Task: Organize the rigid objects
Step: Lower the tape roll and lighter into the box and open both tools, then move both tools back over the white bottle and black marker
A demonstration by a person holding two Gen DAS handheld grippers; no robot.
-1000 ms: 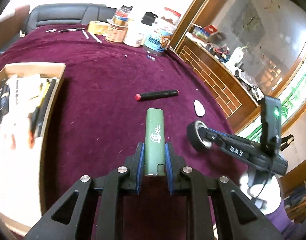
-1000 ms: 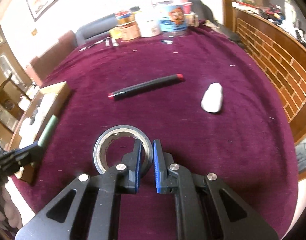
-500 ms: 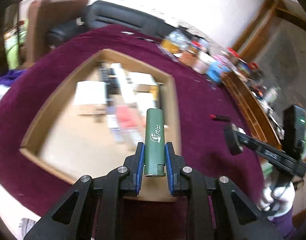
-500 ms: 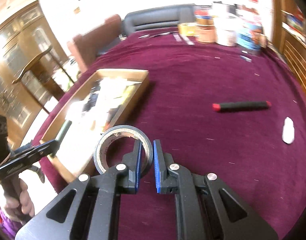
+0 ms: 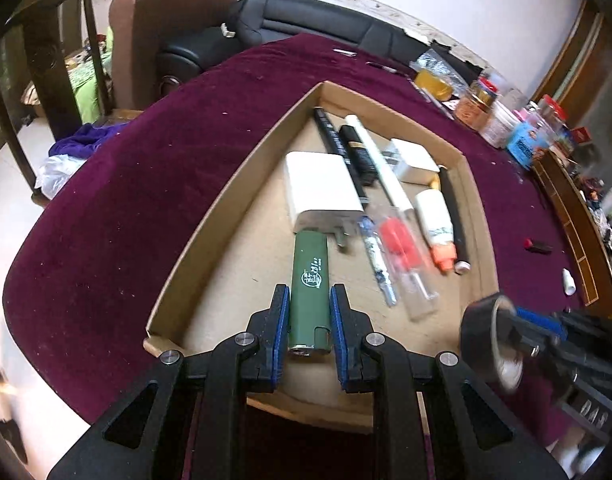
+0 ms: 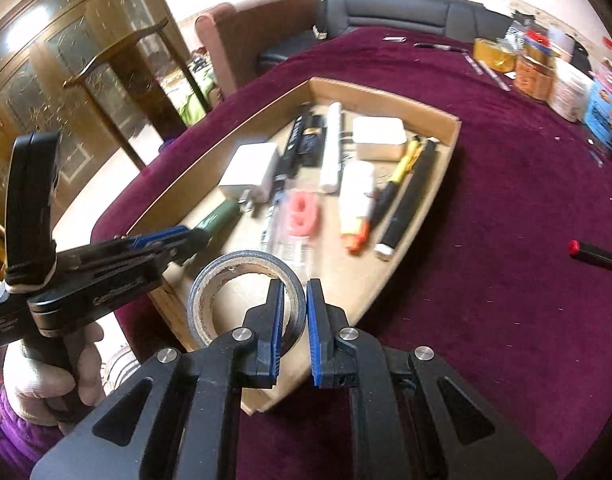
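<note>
My left gripper (image 5: pixel 308 312) is shut on a green lighter (image 5: pixel 309 280) and holds it over the near part of a cardboard tray (image 5: pixel 210 216). It also shows in the right wrist view (image 6: pixel 198 236), with the lighter (image 6: pixel 218 218) pointing into the tray (image 6: pixel 421 216). My right gripper (image 6: pixel 294 304) is shut on the wall of a grey tape roll (image 6: pixel 210 292) and holds it over the tray's near end. The roll also shows in the left wrist view (image 5: pixel 477 332). The tray holds white chargers, pens, markers and a glue stick.
A black marker with a red cap (image 6: pixel 597 256) and a small white object (image 5: pixel 569 282) lie on the purple cloth right of the tray. Jars and tins (image 6: pixel 545 76) stand at the table's far side. Chairs (image 5: pixel 174 32) stand beyond the far edge.
Both grippers have swung left from the open cloth to over the tray, each still holding its object. The lighter has come lower and closer to the tray floor.
</note>
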